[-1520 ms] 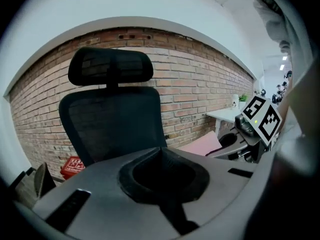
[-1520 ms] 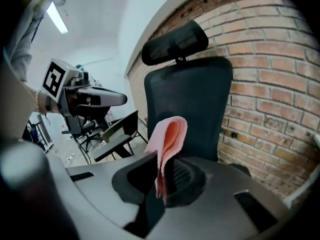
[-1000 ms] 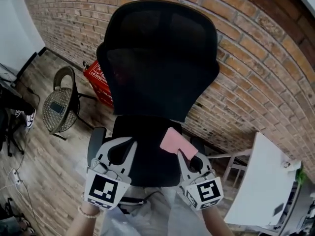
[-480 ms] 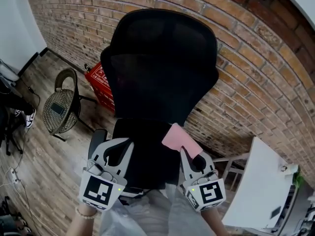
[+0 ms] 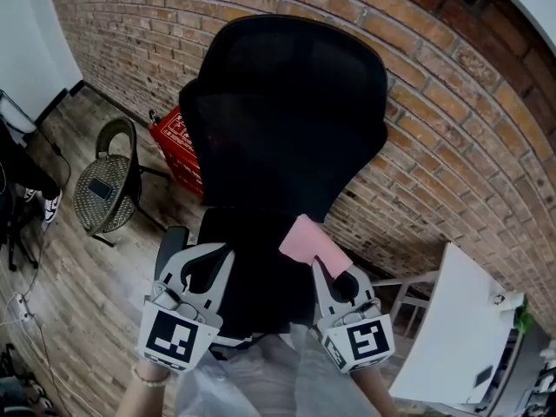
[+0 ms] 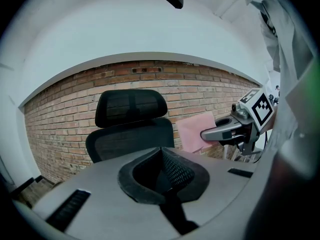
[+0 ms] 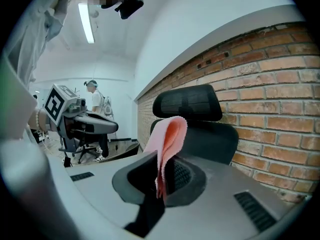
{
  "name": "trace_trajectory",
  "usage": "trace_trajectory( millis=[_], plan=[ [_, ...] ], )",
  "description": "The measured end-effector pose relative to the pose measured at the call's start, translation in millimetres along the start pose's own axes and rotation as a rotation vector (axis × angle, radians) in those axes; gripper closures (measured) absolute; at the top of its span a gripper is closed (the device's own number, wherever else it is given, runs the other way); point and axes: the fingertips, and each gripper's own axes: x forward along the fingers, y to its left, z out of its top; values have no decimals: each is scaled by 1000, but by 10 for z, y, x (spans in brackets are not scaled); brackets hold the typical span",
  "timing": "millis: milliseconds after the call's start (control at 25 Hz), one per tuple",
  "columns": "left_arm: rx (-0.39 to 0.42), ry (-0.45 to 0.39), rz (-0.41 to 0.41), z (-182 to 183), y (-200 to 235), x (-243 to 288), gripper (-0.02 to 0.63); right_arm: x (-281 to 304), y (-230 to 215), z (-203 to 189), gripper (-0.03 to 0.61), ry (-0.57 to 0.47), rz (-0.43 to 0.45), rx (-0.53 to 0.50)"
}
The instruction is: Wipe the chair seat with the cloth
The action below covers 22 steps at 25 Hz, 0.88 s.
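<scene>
Cloth (image 5: 306, 243) looks soft, light and floppy; the right tool (image 5: 320, 266) pinches one edge, so the rest flops free. Left tool (image 6: 162, 159) sits closed on nothing

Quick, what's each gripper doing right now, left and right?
Left gripper: shut, nothing between its jaws.
Right gripper: shut on the pink cloth.

Seat (image 5: 250, 263) lies open ahead, while the backrest (image 5: 287, 111) and brick wall (image 5: 452, 146) bar the way beyond
</scene>
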Motion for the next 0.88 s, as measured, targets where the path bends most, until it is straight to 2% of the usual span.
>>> trace_trajectory(
  millis=[280,880],
  plan=[
    [25,4,1,-5,-19,-2,595,5,33,-15,528,2,7,-1],
    [24,5,-10,-7,-57,-14,595,-10,89,-14,528,6,16,-13]
  ],
)
